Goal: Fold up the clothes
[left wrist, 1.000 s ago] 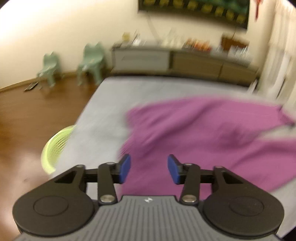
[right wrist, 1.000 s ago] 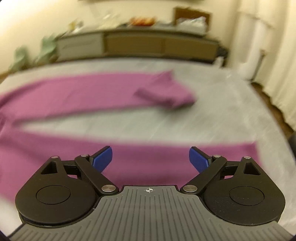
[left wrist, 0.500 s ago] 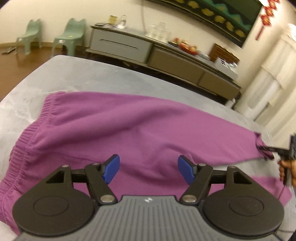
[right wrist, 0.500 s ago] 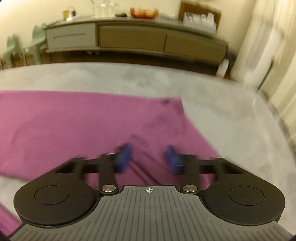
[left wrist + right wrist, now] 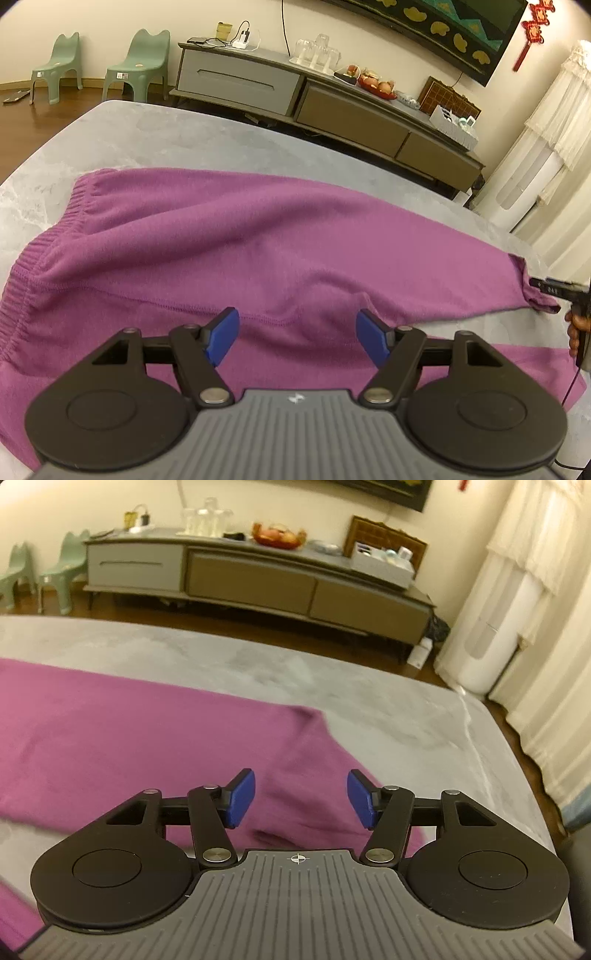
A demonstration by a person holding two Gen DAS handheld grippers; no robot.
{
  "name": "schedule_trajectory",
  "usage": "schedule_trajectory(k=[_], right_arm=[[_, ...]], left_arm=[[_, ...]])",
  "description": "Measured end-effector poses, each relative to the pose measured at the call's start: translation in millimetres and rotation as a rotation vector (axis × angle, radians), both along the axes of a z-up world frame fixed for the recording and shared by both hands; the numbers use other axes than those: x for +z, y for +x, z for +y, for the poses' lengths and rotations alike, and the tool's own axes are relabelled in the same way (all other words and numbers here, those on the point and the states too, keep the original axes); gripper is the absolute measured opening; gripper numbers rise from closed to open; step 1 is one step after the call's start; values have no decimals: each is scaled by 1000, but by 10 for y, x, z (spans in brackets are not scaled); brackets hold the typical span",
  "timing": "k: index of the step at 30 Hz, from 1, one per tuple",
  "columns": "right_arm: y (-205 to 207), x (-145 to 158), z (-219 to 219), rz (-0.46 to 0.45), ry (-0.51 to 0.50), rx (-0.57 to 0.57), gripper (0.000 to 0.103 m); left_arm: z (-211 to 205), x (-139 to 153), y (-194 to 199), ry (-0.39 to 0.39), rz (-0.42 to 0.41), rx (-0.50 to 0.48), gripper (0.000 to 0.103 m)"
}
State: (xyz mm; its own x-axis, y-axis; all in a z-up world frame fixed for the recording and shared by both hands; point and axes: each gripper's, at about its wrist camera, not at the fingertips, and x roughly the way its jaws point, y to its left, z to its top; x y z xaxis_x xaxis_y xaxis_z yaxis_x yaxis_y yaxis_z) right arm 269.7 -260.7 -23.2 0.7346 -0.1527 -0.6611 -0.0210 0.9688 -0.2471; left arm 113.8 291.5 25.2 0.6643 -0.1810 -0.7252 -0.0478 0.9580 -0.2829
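Across the grey table (image 5: 155, 125), purple trousers (image 5: 236, 251) lie lengthwise, waistband left.

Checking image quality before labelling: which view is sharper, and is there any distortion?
Left wrist view: sharp, the purple trousers show knit texture; fisheye bends the cabinet. Right wrist view: softer, slightly blurred, warm light, same fisheye bending.

Purple trousers (image 5: 147, 734), grey table (image 5: 406, 716)
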Motion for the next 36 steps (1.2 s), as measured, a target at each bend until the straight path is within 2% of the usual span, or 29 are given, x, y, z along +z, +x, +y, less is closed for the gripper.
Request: schedule_trajectory(k=[3,5,6,8,9,10,14,20,22,23,24,25,26,28,30,32,33,35,36], right_arm=[[112,-95,191,13,-7,29,76],[183,-216,249,49,-18,28,66],[203,-236,218,60,3,18,51],[230,-251,120,78,65,-8,32],[238,-248,82,91,71,-18,5],[220,-245,59,96,60,-20,0],[82,-204,-14,92,18,-21,0],[-259,26,-94,45,-26,2,0],[-310,100,-162,32,14,2,1],[-309,122,-193,28,52,3,4],[-308,145,-224,25,91,4,19],[-306,167,-255,21,129,5,47],[-280,160,-260,9,149,-1,58],[-181,89,-230,0,160,-19,72],[-53,-44,-186,17,142,-44,76],[59,-186,-168,44,118,-71,68],[98,-258,-182,63,103,-86,54],[82,-281,-310,55,166,-106,45],[60,-269,-393,59,200,-120,28]], left_arm=[[-31,-23,66,3,15,3,71],[-61,-38,110,16,19,-5,71],[-68,-47,118,24,20,-9,71],[-85,-54,148,35,21,-14,71],[-90,-52,160,34,20,-14,71],[-96,-48,170,32,19,-15,71],[-149,-18,177,23,13,-17,71],[-226,-7,197,-31,22,4,72],[-248,-3,203,-43,25,14,72],[-259,2,206,-47,25,18,72],[-274,13,209,-47,22,17,72],[-290,23,211,-46,18,16,73],[-308,31,211,-42,15,12,73],[-340,32,220,-31,13,5,74],[-343,27,246,-26,16,6,74],[-323,18,274,-29,20,11,74],[-318,17,290,-27,20,13,74],[-314,22,325,-28,20,16,74],[-314,27,344,-30,18,18,74]])
